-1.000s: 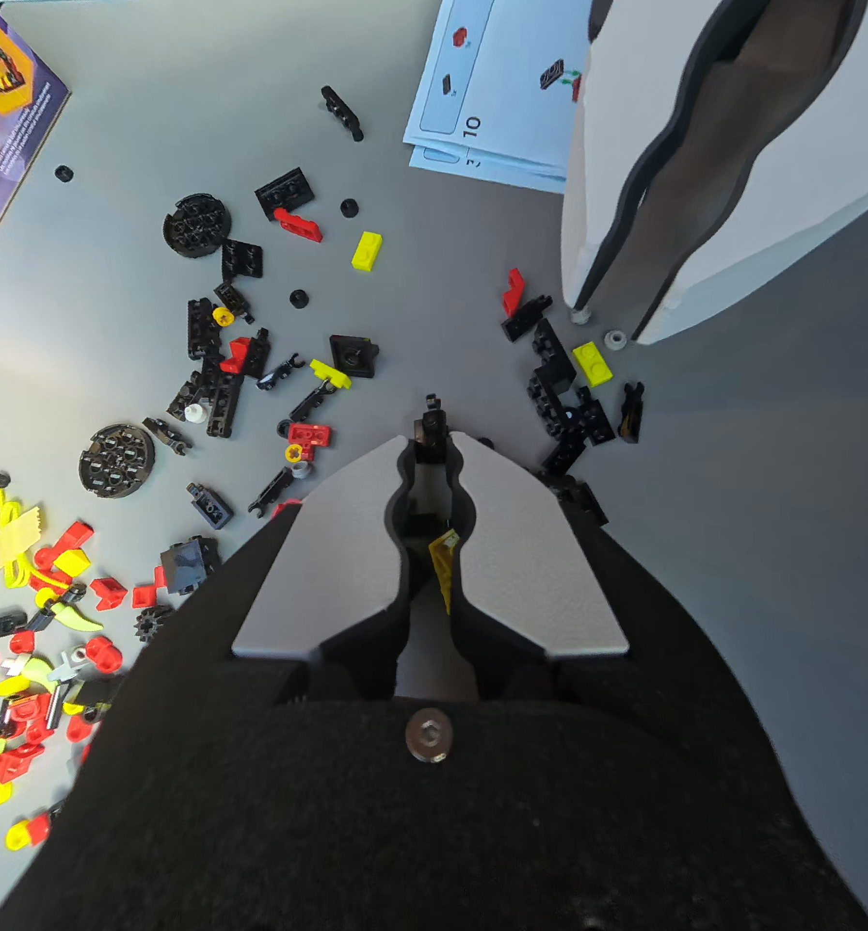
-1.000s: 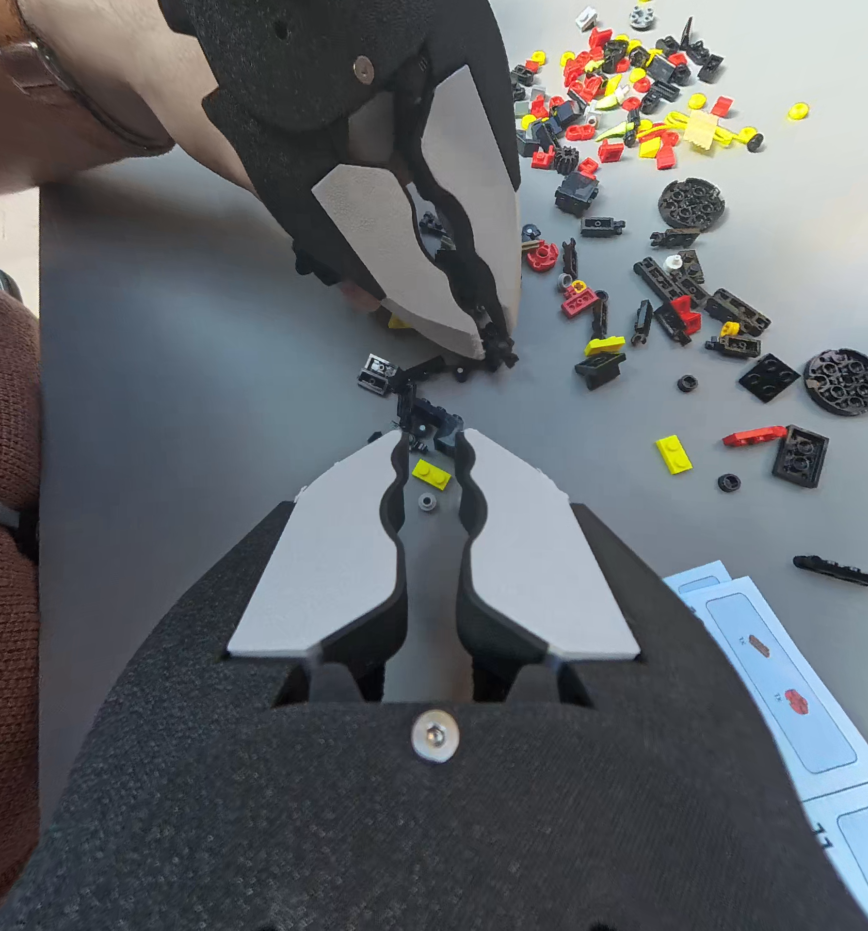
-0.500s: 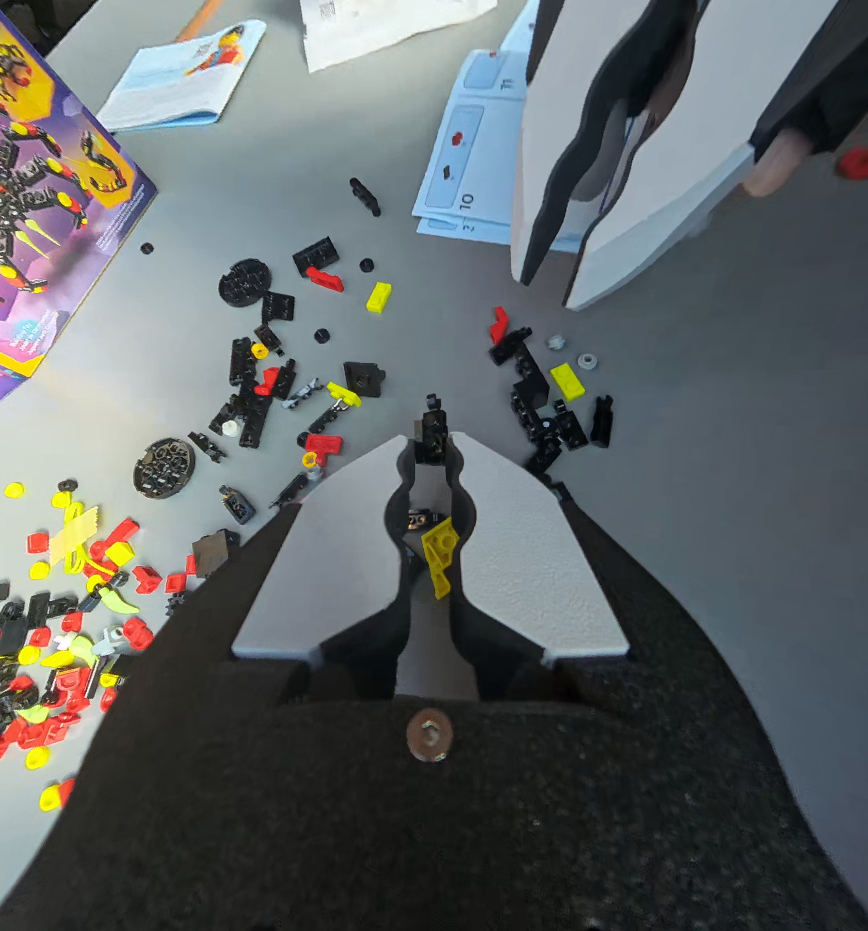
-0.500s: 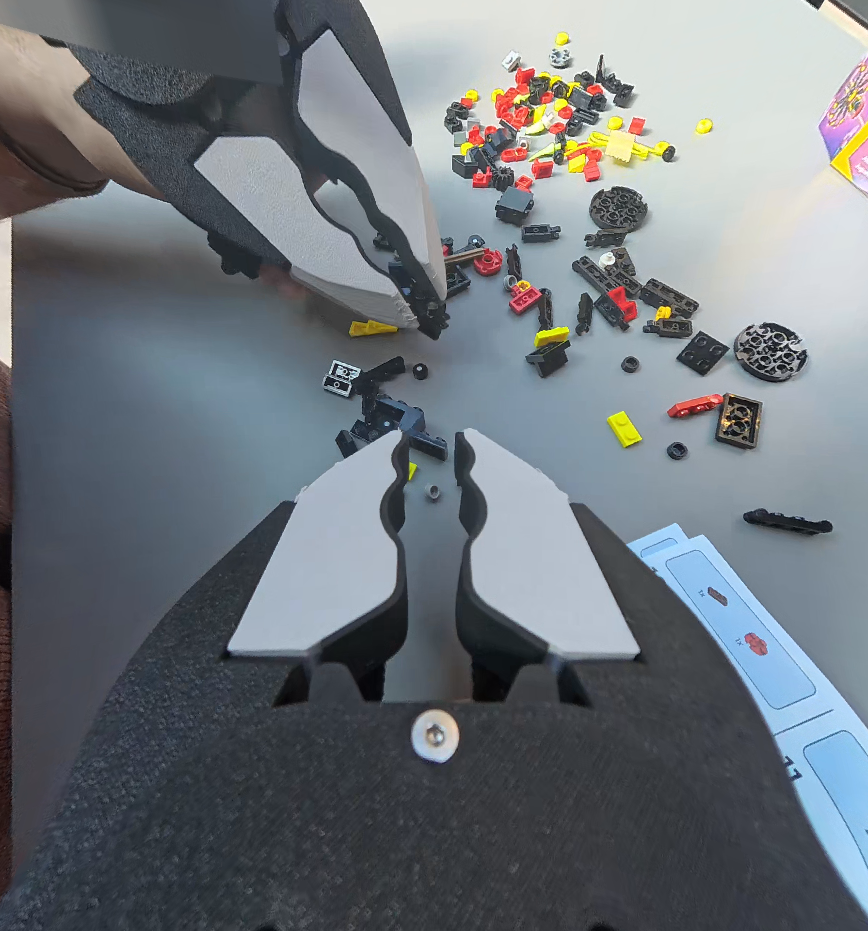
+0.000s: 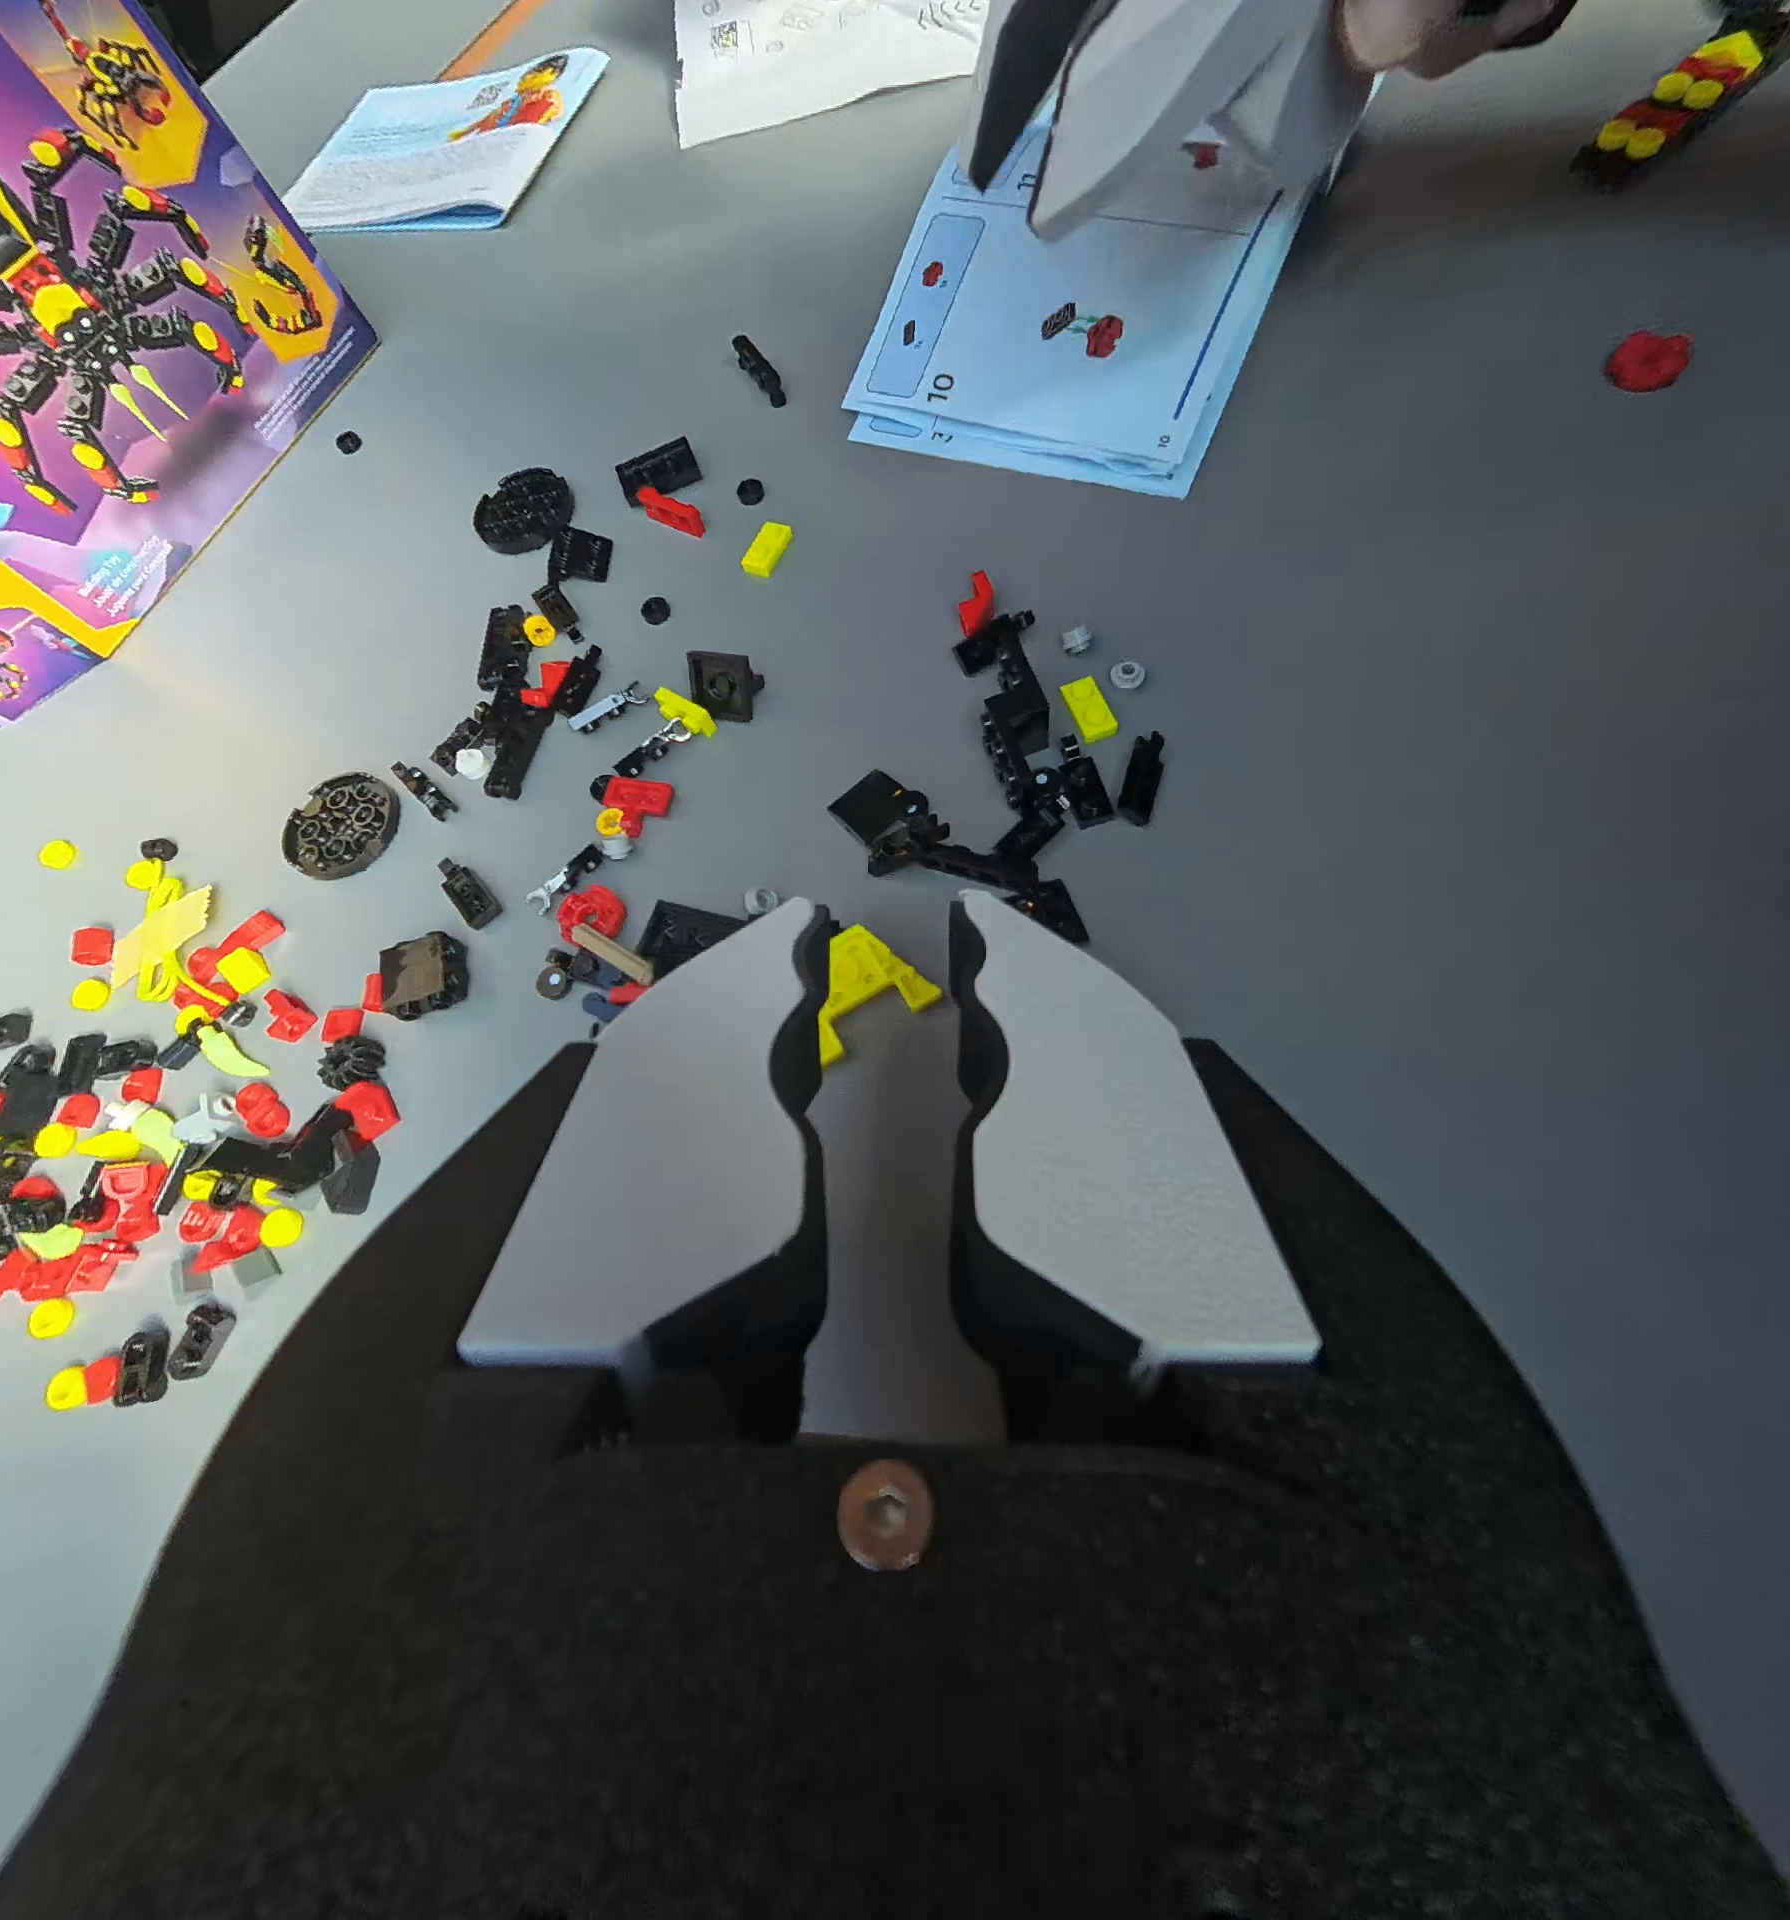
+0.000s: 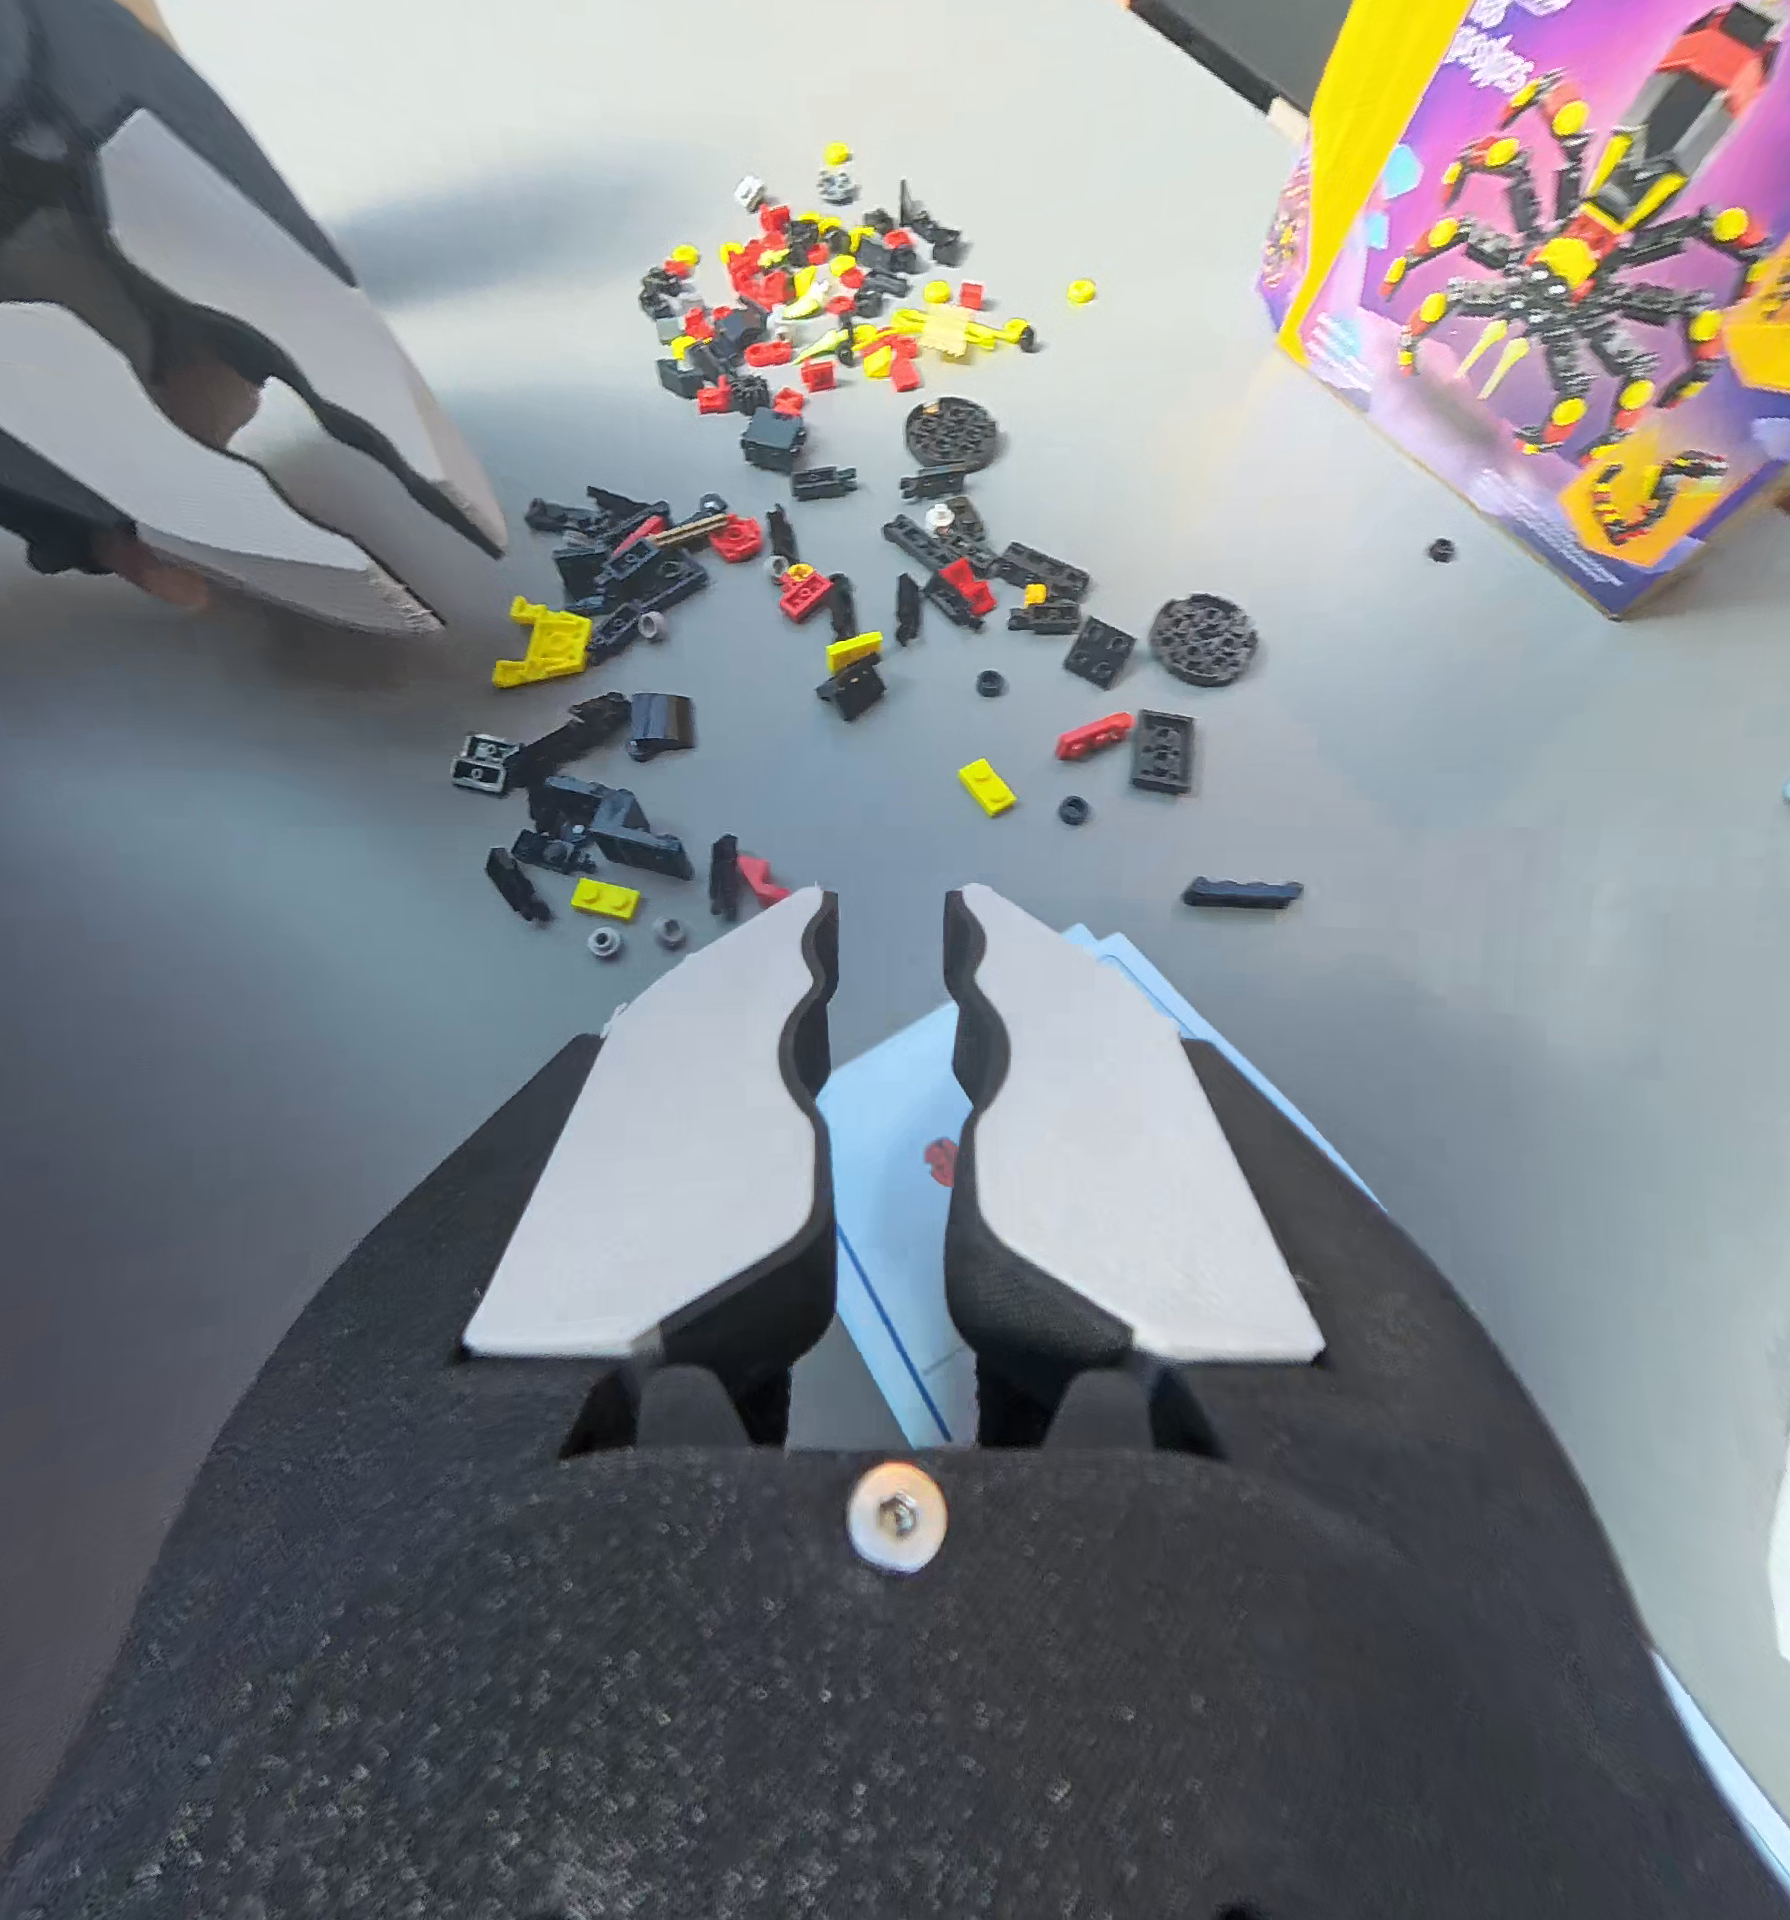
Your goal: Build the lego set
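— Is either tool holding anything?

— No. The left gripper [image 5: 883, 914] has its fingers parted over a yellow wedge plate [image 5: 870, 977] lying on the grey table [image 5: 1493, 935]. The right gripper [image 6: 891, 904] is also spread and empty, above the instruction booklet [image 6: 891, 1164].

— And the rest?

— Loose lego pieces [image 6: 829, 312] are scattered between them, with the purple box [image 6: 1556, 291] at the far edge.
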A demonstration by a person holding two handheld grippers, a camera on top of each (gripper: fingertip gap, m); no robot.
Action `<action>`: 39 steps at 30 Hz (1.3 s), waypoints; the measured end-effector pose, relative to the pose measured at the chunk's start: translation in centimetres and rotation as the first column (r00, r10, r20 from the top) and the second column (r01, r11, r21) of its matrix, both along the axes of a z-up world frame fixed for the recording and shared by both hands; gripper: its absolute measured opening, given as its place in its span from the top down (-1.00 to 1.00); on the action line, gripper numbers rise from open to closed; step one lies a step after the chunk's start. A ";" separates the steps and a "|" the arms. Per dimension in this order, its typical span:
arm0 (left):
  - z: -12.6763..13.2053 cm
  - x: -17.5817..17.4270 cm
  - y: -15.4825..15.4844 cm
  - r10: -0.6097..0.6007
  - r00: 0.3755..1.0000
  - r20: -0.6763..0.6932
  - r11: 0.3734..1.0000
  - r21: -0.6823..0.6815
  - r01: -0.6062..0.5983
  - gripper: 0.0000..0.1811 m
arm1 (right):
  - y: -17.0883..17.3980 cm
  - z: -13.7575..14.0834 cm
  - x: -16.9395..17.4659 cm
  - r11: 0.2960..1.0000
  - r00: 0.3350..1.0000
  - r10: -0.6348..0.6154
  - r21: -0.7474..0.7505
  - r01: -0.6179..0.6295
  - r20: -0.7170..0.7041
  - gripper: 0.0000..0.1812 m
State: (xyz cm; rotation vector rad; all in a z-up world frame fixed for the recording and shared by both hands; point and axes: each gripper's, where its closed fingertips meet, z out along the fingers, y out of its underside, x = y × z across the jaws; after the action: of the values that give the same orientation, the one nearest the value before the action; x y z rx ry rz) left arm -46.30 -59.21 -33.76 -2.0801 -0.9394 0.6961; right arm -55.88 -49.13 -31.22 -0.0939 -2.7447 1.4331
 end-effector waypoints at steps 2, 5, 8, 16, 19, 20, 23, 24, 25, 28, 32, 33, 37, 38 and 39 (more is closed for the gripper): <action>-0.5 1.1 -0.1 0.009 1.000 0.016 1.000 -0.006 -0.008 0.76 | 1.4 1.0 -1.6 0.998 0.998 -0.058 -0.023 0.058 -0.011 0.79; -1.2 2.3 -0.2 0.011 0.999 0.050 1.000 -0.028 -0.009 0.76 | 4.3 0.9 -3.5 0.993 0.993 -0.107 0.052 0.110 -0.056 0.79; -1.4 2.9 0.0 0.003 0.998 0.060 1.000 -0.016 -0.002 0.76 | 7.4 0.0 -3.2 0.982 0.988 -0.007 0.186 0.035 -0.151 0.72; -0.9 2.7 0.7 -0.014 0.998 0.056 0.998 0.063 0.010 0.77 | 10.2 -4.2 -0.6 0.914 0.873 0.267 0.393 -0.095 -0.409 0.54; -0.7 2.6 1.0 -0.020 0.999 0.048 0.997 0.073 0.016 0.77 | 9.8 -4.7 -2.0 0.918 0.804 0.254 0.396 -0.026 -0.537 0.52; -0.6 2.6 1.1 -0.022 0.999 0.048 0.997 0.080 0.018 0.77 | 9.6 -4.7 -2.4 0.921 0.795 0.248 0.388 -0.017 -0.554 0.53; -0.2 2.7 1.2 -0.024 0.999 0.043 0.995 0.103 0.019 0.77 | 9.0 -5.2 -3.5 0.917 0.789 0.237 0.398 0.009 -0.566 0.77; 0.0 2.7 1.2 -0.021 0.999 0.040 0.994 0.110 0.017 0.77 | 8.9 -5.3 -4.1 0.916 0.786 0.221 0.400 0.036 -0.577 0.90; 0.1 2.7 1.2 -0.018 0.999 0.038 0.993 0.115 0.013 0.77 | 8.7 -5.3 -4.5 0.922 0.797 0.198 0.384 0.046 -0.571 0.96; 0.2 2.9 1.0 -0.004 0.999 0.033 0.993 0.121 0.000 0.76 | 8.7 -3.7 -6.0 0.954 0.847 0.077 0.286 0.090 -0.526 1.00; 0.1 3.1 0.9 0.001 0.999 0.034 0.992 0.130 -0.006 0.77 | 10.2 -0.9 -8.1 0.977 0.904 -0.083 0.144 0.157 -0.420 1.00; 0.1 3.1 0.8 0.001 0.999 0.035 0.992 0.130 -0.006 0.77 | 10.7 -0.3 -8.4 0.977 0.906 -0.106 0.126 0.172 -0.410 1.00; 0.1 3.1 0.9 -0.003 0.999 0.037 0.991 0.135 -0.002 0.77 | 11.4 0.3 -8.1 0.979 0.914 -0.105 0.119 0.164 -0.391 1.00; 0.1 3.1 0.8 -0.004 0.999 0.036 0.991 0.135 -0.001 0.77 | 11.4 -0.1 -7.6 0.979 0.920 -0.080 0.142 0.144 -0.383 1.00; 0.1 3.0 0.8 -0.003 0.999 0.034 0.991 0.134 -0.002 0.77 | 11.3 -0.5 -6.9 0.980 0.929 -0.051 0.162 0.117 -0.366 1.00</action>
State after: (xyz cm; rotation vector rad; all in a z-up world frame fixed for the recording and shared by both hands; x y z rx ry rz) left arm -43.27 -58.39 -33.67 -1.9797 -0.9775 0.5823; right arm -62.74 -37.78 -31.76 0.0530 -2.5157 1.0481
